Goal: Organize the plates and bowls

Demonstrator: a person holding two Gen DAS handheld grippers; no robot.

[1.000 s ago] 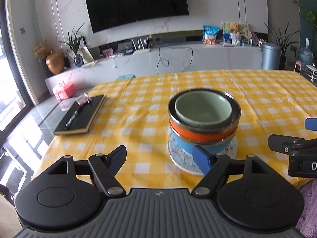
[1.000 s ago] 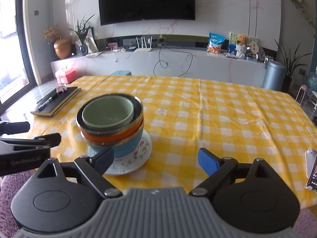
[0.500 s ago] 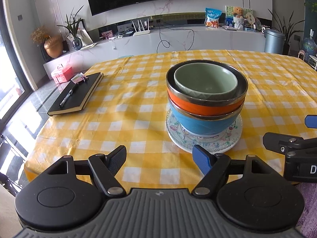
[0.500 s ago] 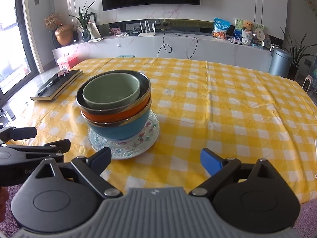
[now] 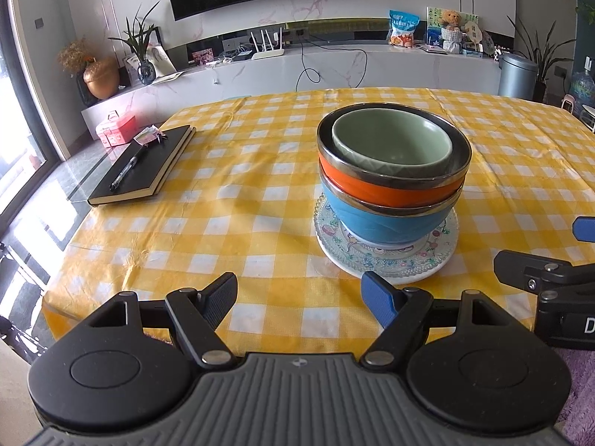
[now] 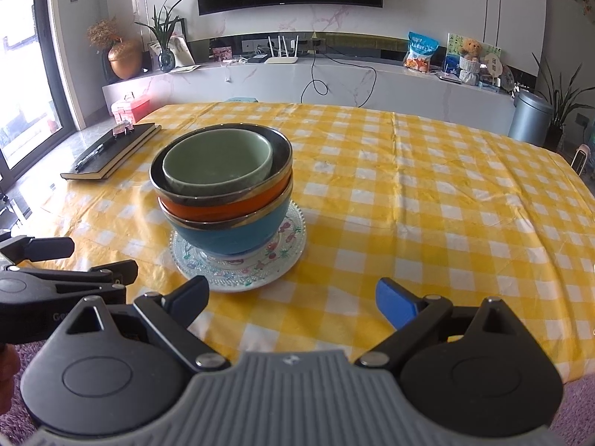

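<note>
Three bowls stand nested on a patterned glass plate (image 5: 386, 256) (image 6: 241, 271): a green bowl (image 5: 390, 141) (image 6: 217, 163) inside an orange bowl (image 5: 386, 189) (image 6: 223, 206), which sits in a blue bowl (image 5: 383, 223) (image 6: 234, 234). The stack rests on the yellow checked tablecloth (image 5: 241, 193) (image 6: 427, 200). My left gripper (image 5: 299, 297) is open and empty, short of the plate and to its left. My right gripper (image 6: 292, 297) is open and empty too, near the plate's front right. Each gripper shows at the edge of the other's view.
A black notebook (image 5: 145, 167) (image 6: 111, 152) with a pen (image 5: 128, 169) lies at the table's far left. Beyond the table are a white sideboard (image 5: 334, 70), a TV, plants and a grey bin (image 6: 528, 117).
Both views tilted down and back up slightly; the bowl stack now looks nearer and larger in each. Both grippers stayed open and empty.
</note>
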